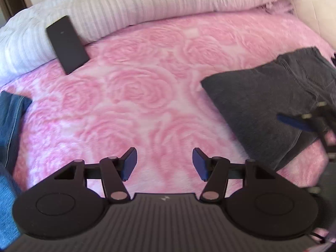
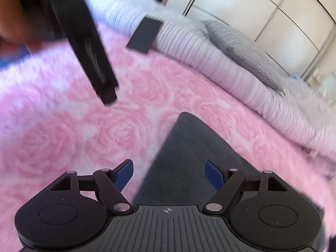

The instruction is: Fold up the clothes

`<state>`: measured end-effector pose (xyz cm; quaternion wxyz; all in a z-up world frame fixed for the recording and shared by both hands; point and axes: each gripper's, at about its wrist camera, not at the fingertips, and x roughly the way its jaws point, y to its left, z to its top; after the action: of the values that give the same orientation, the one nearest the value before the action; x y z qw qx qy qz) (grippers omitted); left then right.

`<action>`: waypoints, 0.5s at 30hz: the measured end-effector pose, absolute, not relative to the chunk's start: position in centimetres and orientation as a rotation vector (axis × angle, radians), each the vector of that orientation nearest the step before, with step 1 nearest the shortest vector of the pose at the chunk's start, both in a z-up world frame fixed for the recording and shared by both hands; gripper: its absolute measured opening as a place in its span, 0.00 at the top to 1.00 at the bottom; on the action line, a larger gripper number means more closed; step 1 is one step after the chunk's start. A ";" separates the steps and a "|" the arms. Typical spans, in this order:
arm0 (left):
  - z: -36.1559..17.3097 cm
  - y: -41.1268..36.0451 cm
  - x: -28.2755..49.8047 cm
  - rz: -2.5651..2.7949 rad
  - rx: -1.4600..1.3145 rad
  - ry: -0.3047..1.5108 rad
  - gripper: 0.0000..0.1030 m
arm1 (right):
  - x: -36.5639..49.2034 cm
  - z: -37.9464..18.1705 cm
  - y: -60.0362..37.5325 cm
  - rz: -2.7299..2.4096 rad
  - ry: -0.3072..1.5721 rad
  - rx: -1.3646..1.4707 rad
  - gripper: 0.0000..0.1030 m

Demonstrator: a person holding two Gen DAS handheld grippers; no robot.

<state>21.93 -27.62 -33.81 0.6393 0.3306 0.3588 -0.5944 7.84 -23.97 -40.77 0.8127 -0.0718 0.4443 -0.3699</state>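
The folded gray cloth (image 1: 258, 109) lies at the right, likely done. Both the left gripper (image 1: 164, 163) and right gripper (image 2: 169, 175) are spread wide, holding nothing.

One folded dark grey garment (image 1: 258, 113) lies on one pink rose-patterned blanket (image 1: 134, 96); one blue denim piece (image 1: 11, 115) shows at the left edge; one black flat slab (image 1: 67, 44) leans on one white striped duvet (image 1: 117, 10); two grippers, left gripper (image 1: 164, 163) and right gripper (image 2: 169, 175)
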 end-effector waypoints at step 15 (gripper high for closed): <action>-32.5 -27.1 23.5 -1.633 0.744 0.739 0.48 | 9.3 -45.7 -27.2 -0.872 1.158 -0.259 0.54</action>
<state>23.47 -27.14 -32.47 0.5649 0.3164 0.3142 -0.6942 9.27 -27.20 -45.73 0.7409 -0.1179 0.5282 -0.3976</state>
